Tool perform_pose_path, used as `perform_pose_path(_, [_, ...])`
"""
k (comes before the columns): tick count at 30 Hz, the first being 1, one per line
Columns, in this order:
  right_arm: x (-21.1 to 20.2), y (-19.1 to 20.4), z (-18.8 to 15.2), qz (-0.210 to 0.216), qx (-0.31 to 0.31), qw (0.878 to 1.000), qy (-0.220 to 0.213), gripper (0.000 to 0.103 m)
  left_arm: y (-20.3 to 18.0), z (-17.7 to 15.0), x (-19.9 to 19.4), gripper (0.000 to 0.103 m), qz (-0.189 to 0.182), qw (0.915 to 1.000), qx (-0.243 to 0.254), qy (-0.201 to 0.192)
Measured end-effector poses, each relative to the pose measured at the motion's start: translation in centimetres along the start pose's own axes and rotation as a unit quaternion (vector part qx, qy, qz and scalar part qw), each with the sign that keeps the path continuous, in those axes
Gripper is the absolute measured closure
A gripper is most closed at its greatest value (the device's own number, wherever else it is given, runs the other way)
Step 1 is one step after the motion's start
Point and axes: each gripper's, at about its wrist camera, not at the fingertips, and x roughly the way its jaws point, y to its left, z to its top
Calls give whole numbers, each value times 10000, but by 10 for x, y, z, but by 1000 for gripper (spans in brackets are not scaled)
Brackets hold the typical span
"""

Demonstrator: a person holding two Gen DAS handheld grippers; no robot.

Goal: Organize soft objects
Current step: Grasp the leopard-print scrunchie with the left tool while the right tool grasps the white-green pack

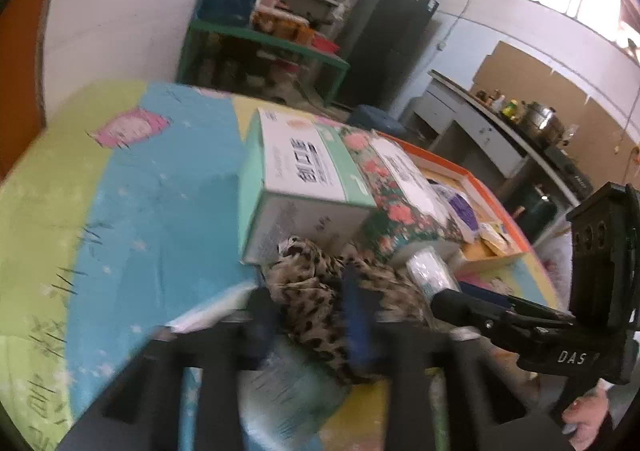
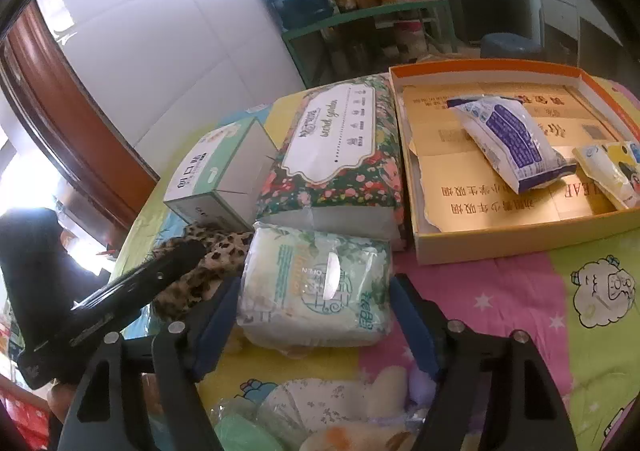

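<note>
The left gripper [image 1: 316,315] is clenching the crumpled leopard-print cloth [image 1: 316,287], lying near the mint-and-white cardboard box [image 1: 296,175]. The right gripper [image 2: 316,311] is sitting released, jaws straddling the white-green wet-wipe pack [image 2: 316,283] on the cartoon-patterned tablecloth [image 2: 520,299].

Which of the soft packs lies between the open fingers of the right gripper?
The pale green tissue pack. The floral tissue pack lies behind it; the blue-and-white pouch lies inside the orange box.

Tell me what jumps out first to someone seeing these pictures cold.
The leopard-print fabric bunched between the left gripper's closed blue fingers, at the table's near edge. Beside it, the right gripper's fingers stand open around a soft white-green wipes pack. Behind sits a floral tissue pack, with an orange-rimmed cardboard tray to its right.
</note>
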Motion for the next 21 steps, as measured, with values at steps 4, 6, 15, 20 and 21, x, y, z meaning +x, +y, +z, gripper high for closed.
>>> perform_pose_path(4, [-5,5,-4,3,-107,9999,-113,34,-3,-7,-3,93,-31,9999,51,-98])
perform_pose_path(6, [-10,7,-5,28,-151,9997,-201,36,-5,-8,-9,93,-86,9997,69,-212])
perform_pose_path(15, [-25,17,-3,109,-305,9985,-450,37,-12,-1,-39,93,-230,9979,80,-601])
perform_pose_path(20, [-32,19,1,146,-349,9979,-530,37,-18,4,-56,93,-265,9956,108,-889])
perform_pose_path(21, [-34,20,1,155,-359,9977,-553,37,-20,5,-59,93,-251,9950,128,-957])
